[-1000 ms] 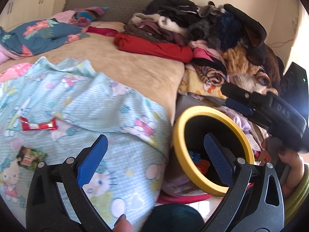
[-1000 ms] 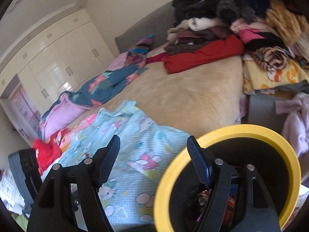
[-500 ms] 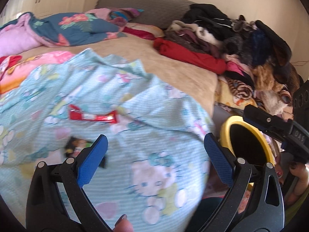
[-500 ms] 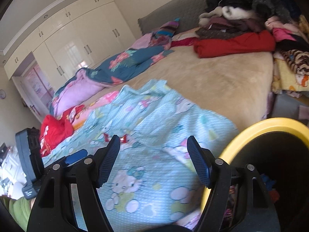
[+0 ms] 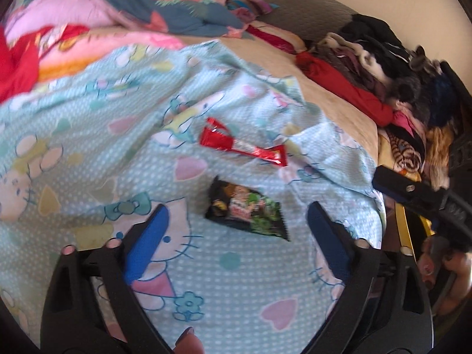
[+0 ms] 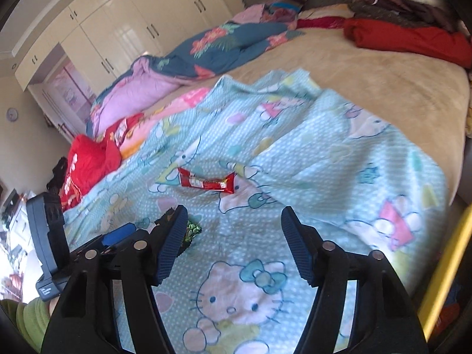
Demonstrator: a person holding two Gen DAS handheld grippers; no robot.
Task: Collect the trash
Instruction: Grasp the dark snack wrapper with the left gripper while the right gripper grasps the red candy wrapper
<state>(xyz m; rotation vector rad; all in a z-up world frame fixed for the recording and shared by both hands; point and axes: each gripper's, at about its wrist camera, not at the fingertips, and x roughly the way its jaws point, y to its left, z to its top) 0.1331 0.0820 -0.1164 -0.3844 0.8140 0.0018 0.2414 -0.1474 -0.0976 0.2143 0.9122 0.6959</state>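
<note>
A black and green snack wrapper (image 5: 244, 211) lies flat on the light blue cartoon blanket (image 5: 88, 135). My left gripper (image 5: 238, 206) hovers just short of it. Its jaws are closing, the wrapper shows between the blue pads, and they do not press on it. A red candy wrapper (image 5: 242, 144) lies a little farther on. In the right wrist view my right gripper (image 6: 233, 209) is over the blanket, jaws closing on nothing. The red candy wrapper (image 6: 206, 181) lies ahead of it, and the black wrapper (image 6: 193, 230) peeks out behind its left finger.
The yellow-rimmed trash bin (image 6: 448, 265) stands off the bed's right edge, its rim (image 5: 404, 227) partly hidden. Piled clothes (image 5: 383, 59) fill the far right of the bed. Quilts (image 6: 206, 47) and a red garment (image 6: 88, 165) lie at the left. White wardrobes (image 6: 118, 29) line the wall.
Both grippers have swung left and down, away from the yellow bin and over the blue blanket. The two wrappers now sit close in front of them. Both pairs of jaws stand slightly narrower.
</note>
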